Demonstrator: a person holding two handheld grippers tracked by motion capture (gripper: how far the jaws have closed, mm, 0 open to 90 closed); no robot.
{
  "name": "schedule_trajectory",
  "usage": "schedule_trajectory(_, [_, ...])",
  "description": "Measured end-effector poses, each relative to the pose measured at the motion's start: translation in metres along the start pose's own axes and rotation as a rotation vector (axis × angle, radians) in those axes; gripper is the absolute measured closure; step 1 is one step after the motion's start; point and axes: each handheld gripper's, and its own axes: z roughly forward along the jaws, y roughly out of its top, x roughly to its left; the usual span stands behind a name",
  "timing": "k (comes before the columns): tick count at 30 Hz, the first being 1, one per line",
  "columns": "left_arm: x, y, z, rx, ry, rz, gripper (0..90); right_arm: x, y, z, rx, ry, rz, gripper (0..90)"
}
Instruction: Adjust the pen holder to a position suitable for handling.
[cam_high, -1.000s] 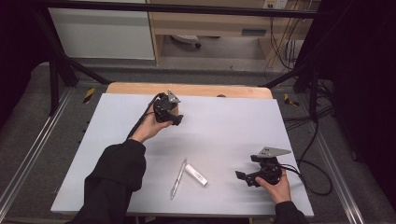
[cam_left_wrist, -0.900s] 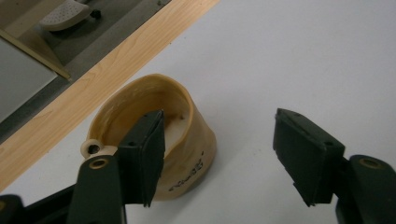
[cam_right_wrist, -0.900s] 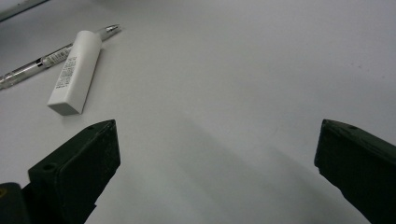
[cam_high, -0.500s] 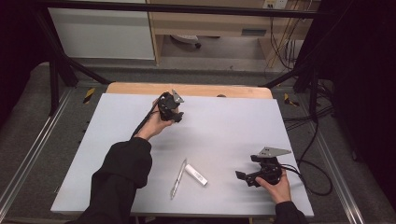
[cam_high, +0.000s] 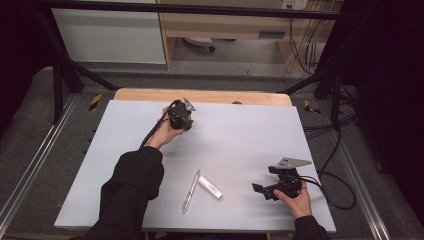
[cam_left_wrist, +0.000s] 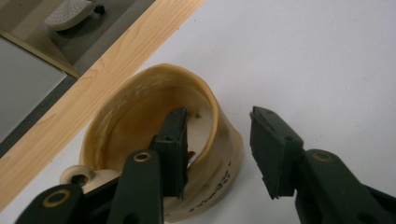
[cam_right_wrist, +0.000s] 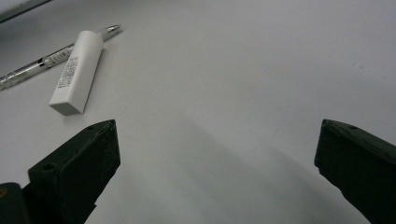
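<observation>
Now your left gripper (cam_left_wrist: 217, 154) has one finger inside the tan tape ring (cam_left_wrist: 154, 140) near the tabletop's far edge, fingers just closing, not pinching. Your right gripper (cam_right_wrist: 215, 172) rests wide open and empty near the right front corner.

- We see a yellowish translucent tape roll (cam_left_wrist: 154, 140), nearly used up, lying flat on the table near its wooden far edge.
- Its thin ring wall looks squashed out of round, with small dark print outside.
</observation>
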Motion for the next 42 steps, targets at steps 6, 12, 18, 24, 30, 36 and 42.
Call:
schedule_trajectory(6, [0.002, -0.001, -0.001, 0.001, 0.005, 0.016, 64.5, 0.0, 0.0, 0.0, 0.001, 0.001, -0.001, 0.8])
schedule_trajectory(12, [-0.001, -0.001, -0.002, 0.024, 0.006, 0.042, 67.9, 0.0, 0.0, 0.0, 0.001, 0.003, 0.0, 0.8])
schedule_trajectory(18, [-0.004, -0.002, -0.001, 0.046, -0.017, 0.045, 70.2, 0.0, 0.0, 0.0, 0.003, 0.003, -0.003, 0.8])
schedule_trajectory(24, [-0.008, -0.002, -0.001, 0.062, -0.017, 0.069, 73.7, 0.0, 0.0, 0.0, 0.003, 0.004, -0.002, 0.8])
schedule_trajectory(30, [-0.012, 0.0, -0.004, 0.075, -0.005, 0.097, 77.9, 0.0, 0.0, 0.0, 0.003, 0.005, -0.002, 0.8])
schedule_trajectory(36, [-0.012, -0.001, -0.005, 0.074, -0.012, 0.1, 79.0, 0.0, 0.0, 0.0, 0.004, 0.005, -0.003, 0.8])
schedule_trajectory(42, [-0.009, -0.003, -0.008, 0.076, -0.023, 0.087, 79.5, 0.0, 0.0, 0.0, 0.002, 0.005, -0.002, 0.8])
